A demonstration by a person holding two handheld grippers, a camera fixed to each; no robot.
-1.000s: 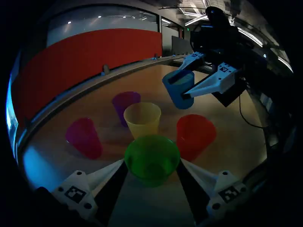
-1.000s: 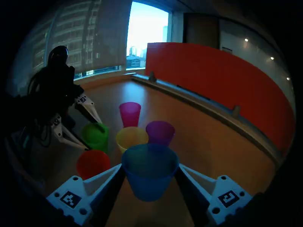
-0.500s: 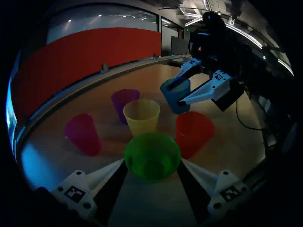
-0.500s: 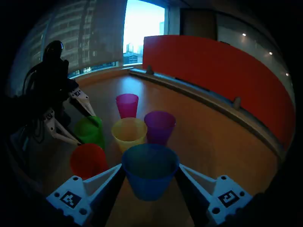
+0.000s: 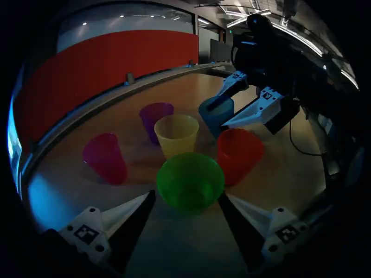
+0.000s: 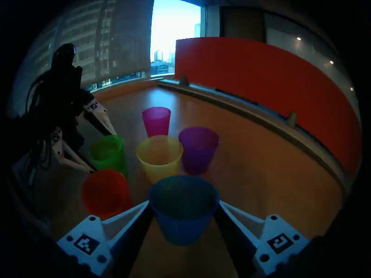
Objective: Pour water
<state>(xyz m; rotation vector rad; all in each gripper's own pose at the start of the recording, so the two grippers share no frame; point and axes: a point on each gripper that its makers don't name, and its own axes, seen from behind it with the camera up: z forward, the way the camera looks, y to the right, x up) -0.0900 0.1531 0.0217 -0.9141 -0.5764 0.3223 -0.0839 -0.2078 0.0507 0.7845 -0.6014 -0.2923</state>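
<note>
Tapered plastic blue cup [image 6: 183,213] pinched in right fingers [image 6: 116,222]; left fingers' [image 5: 125,215] hold unclear.

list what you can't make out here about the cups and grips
- Water in any cup: too dim, both views.
- Base of blue cup: left gripper view, hidden behind red cup.
- Whether left gripper presses green cup: left gripper view, rim covers fingertips.

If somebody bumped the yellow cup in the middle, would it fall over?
It probably tips easily: the yellow cup looks like thin see-through plastic, likely light, and it narrows toward its base. The purple cup and green cup stand close beside it, so it may knock into them rather than fall flat. I can't see if it holds water.
</note>
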